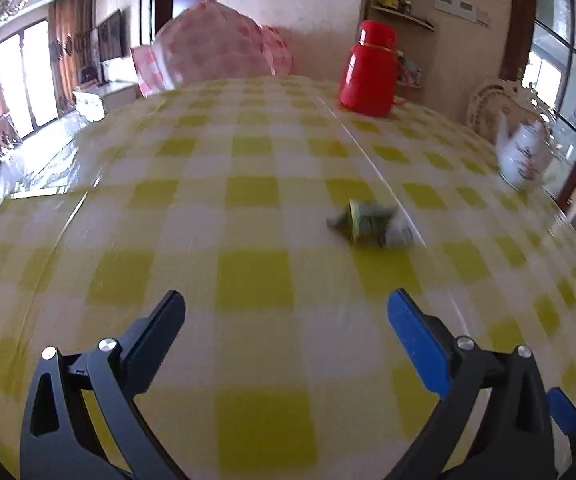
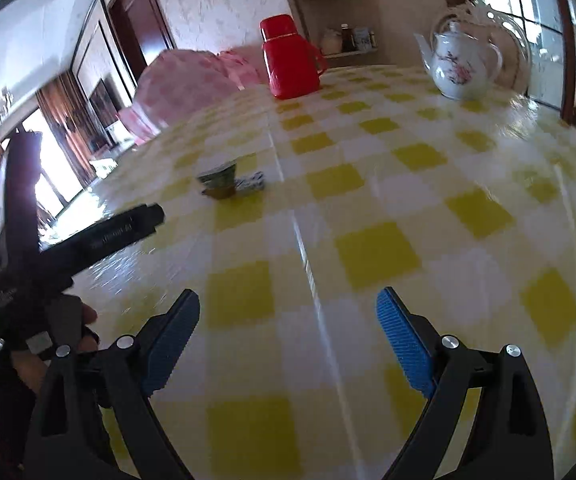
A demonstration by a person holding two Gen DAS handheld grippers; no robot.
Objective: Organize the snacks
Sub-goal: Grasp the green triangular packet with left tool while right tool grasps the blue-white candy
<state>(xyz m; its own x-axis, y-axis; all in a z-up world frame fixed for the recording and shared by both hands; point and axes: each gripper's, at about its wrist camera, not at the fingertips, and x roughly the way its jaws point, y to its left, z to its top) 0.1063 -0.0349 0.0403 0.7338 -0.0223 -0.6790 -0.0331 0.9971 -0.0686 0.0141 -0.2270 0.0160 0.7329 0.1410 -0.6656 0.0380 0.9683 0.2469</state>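
A small green snack cup (image 1: pixel 361 222) lies on its side on the yellow checked tablecloth (image 1: pixel 248 208), with a white-and-blue wrapped snack (image 1: pixel 401 232) touching it; both are blurred. My left gripper (image 1: pixel 286 308) is open and empty, short of them and to their left. In the right wrist view the same cup (image 2: pixel 220 182) and wrapped snack (image 2: pixel 252 181) lie well ahead to the left. My right gripper (image 2: pixel 288 308) is open and empty above the cloth. The left tool (image 2: pixel 88 240) shows at the left edge, held by a hand.
A red thermos jug (image 1: pixel 369 70) stands at the far edge, also in the right wrist view (image 2: pixel 289 58). A white floral teapot (image 2: pixel 463 62) stands far right, by a glass cover. A pink mesh food cover (image 1: pixel 212 52) sits at the far left.
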